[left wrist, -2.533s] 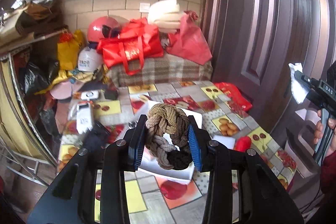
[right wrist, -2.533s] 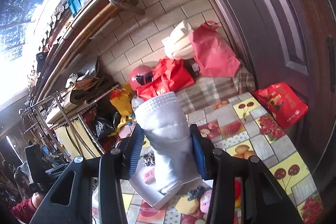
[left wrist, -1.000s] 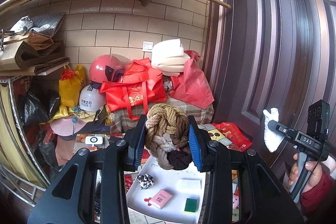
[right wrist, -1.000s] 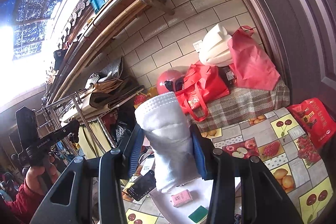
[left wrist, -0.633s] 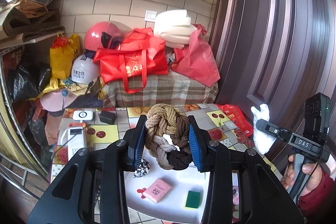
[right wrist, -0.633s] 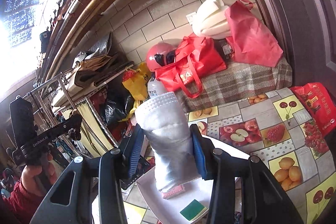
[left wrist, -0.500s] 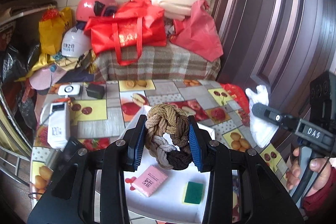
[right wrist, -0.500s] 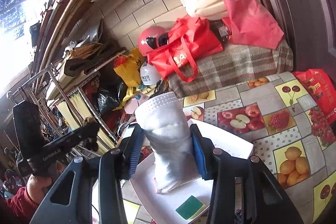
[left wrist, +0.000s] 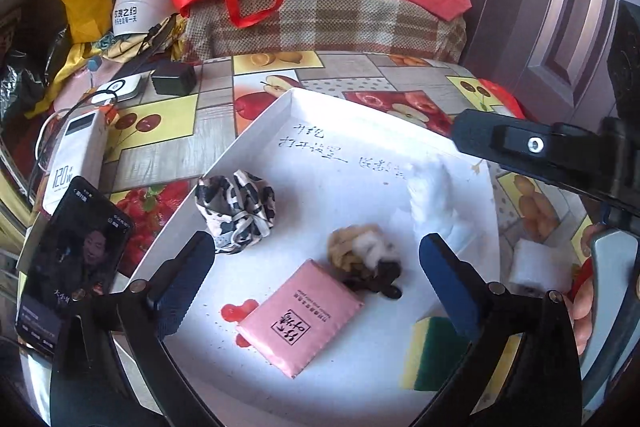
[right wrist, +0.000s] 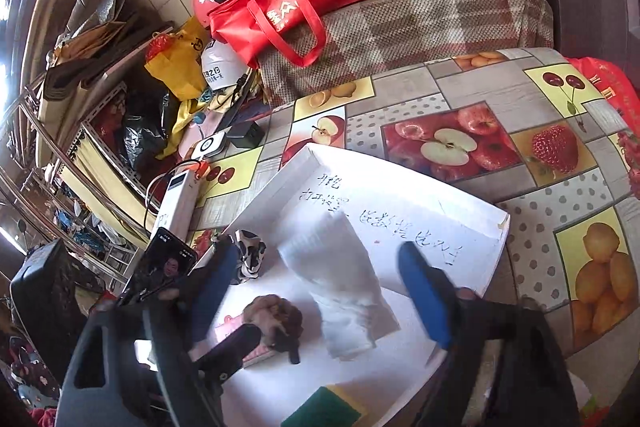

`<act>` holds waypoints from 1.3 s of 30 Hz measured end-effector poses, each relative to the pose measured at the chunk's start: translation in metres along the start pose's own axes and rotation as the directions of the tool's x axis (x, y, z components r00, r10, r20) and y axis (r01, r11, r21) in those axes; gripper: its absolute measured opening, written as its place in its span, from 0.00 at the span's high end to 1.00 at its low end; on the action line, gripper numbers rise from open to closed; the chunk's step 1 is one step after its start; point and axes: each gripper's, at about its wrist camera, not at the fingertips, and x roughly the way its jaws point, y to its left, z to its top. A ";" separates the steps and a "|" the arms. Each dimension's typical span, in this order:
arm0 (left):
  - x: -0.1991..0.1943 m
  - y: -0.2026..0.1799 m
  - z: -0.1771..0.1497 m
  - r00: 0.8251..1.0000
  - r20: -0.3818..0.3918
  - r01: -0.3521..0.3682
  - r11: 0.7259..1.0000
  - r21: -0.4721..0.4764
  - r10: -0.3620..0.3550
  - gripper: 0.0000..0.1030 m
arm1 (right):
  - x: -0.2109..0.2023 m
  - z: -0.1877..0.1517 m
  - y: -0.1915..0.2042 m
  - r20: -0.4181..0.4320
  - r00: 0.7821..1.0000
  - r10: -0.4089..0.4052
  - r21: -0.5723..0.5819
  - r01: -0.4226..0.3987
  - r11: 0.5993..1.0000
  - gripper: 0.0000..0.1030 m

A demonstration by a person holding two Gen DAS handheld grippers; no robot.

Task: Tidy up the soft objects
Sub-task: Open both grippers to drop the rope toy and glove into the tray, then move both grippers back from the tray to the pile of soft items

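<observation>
Both tools hang spread wide and empty over a white tray (left wrist: 256, 147) on a fruit-patterned table (right wrist: 460, 95). The left tool (left wrist: 316, 279) frames a braided brown knot (left wrist: 362, 259) lying in the tray beside a pink packet (left wrist: 300, 323). The right tool (right wrist: 320, 291) straddles a white folded cloth (right wrist: 340, 287) resting near the tray's handwritten end, a black-and-white scrunchie (left wrist: 236, 203) and green sponge (left wrist: 432, 355) close by.

Black gripper (left wrist: 316, 267) frames, blue pads (left wrist: 448, 283), silver screws.
</observation>
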 end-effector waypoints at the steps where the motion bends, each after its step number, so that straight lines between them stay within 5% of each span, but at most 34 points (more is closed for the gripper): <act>1: 0.000 0.002 -0.002 1.000 0.000 -0.016 1.000 0.000 0.016 0.00 | -0.001 -0.002 0.000 0.008 1.000 -0.006 -0.006 0.006 1.000 0.00; 9: -0.028 0.005 -0.021 1.000 0.024 0.019 0.999 -0.049 -0.018 0.00 | -0.035 -0.006 -0.009 0.067 0.996 -0.052 -0.013 0.053 0.999 0.00; 12: -0.045 0.010 -0.025 0.999 0.034 0.034 0.997 -0.070 -0.031 0.00 | -0.061 -0.005 -0.026 0.119 0.985 -0.127 -0.014 0.130 0.991 0.00; 15: -0.062 0.017 -0.037 0.999 0.039 0.041 0.996 -0.085 -0.038 0.00 | -0.069 -0.007 -0.054 0.111 0.932 -0.346 -0.050 0.353 0.934 0.00; 18: -0.072 0.022 -0.054 0.999 0.017 0.037 0.994 -0.102 -0.036 0.00 | -0.046 -0.017 -0.086 -0.020 0.861 -0.508 -0.144 0.500 0.854 0.00; 25: -0.085 0.017 -0.092 0.997 -0.054 0.052 0.991 -0.124 -0.059 0.00 | 0.004 -0.050 -0.100 -0.226 0.863 -0.452 -0.252 0.396 0.883 0.00; 28: -0.092 0.015 -0.101 0.996 -0.062 0.061 0.989 -0.134 -0.070 0.00 | 0.020 -0.080 -0.094 -0.348 0.834 -0.428 -0.306 0.330 0.893 0.00; 29: -0.094 0.013 -0.103 0.995 -0.065 0.064 0.989 -0.134 -0.074 0.00 | 0.012 -0.086 -0.092 -0.316 0.854 -0.414 -0.294 0.326 0.898 0.00; 39: -0.103 -0.020 -0.116 0.986 -0.087 0.133 0.989 -0.069 -0.139 0.00 | -0.048 -0.145 -0.083 -0.336 0.859 -0.387 -0.356 0.264 0.896 0.00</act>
